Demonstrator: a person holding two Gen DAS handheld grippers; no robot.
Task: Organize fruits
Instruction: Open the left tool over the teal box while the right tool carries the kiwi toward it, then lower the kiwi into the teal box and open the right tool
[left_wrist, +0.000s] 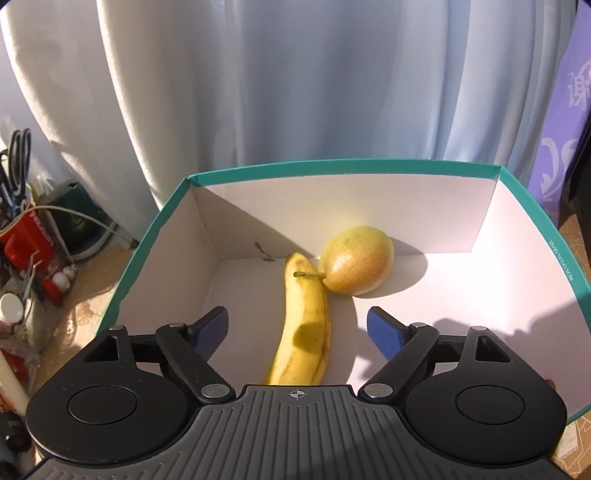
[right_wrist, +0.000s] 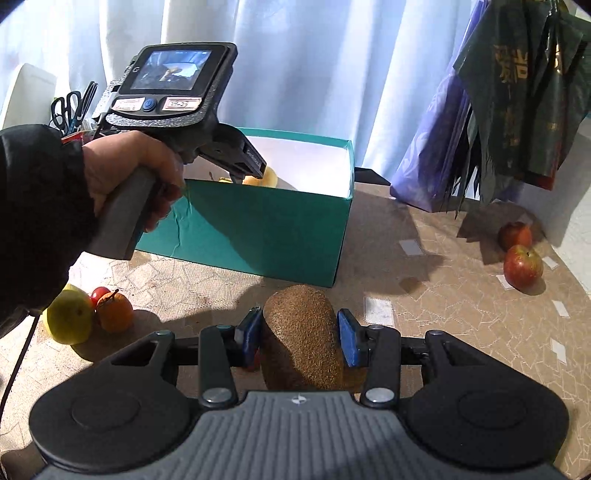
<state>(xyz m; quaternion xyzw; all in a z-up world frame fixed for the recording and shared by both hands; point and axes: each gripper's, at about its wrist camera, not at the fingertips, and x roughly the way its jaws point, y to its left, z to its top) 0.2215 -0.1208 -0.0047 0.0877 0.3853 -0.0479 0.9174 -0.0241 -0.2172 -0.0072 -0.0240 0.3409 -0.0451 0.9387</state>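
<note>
The task looks partly done. The box (left_wrist: 524, 236), teal outside and white inside, already holds two fruits: a banana (left_wrist: 304, 325) lying lengthwise on the bottom and a pear (left_wrist: 354, 260) near the back wall. The stalk end of the pear touches the far end of the banana. The rest of the box bottom is bare, so there is room for more.

The left claw (left_wrist: 297, 328) hangs over the box with its jaws wide apart. The banana lies below and between the blue pads (left_wrist: 384, 328), but they do not press on it; in my judgement the banana is already set down and this claw is free.

The right claw (right_wrist: 301, 338) is closed on a kiwi (right_wrist: 301, 339), one blue pad on each side of it. It is in front of the box, not yet over it, so this fruit seems to be the next to go in.

Several fruits are left on the counter (right_wrist: 443, 295): two apples (right_wrist: 522, 266) well to the right, and on the left a yellow-green fruit (right_wrist: 70, 317), an orange (right_wrist: 115, 312) just beside it and a small red fruit (right_wrist: 99, 294) behind them. I judge that less than half of the work is finished.
</note>
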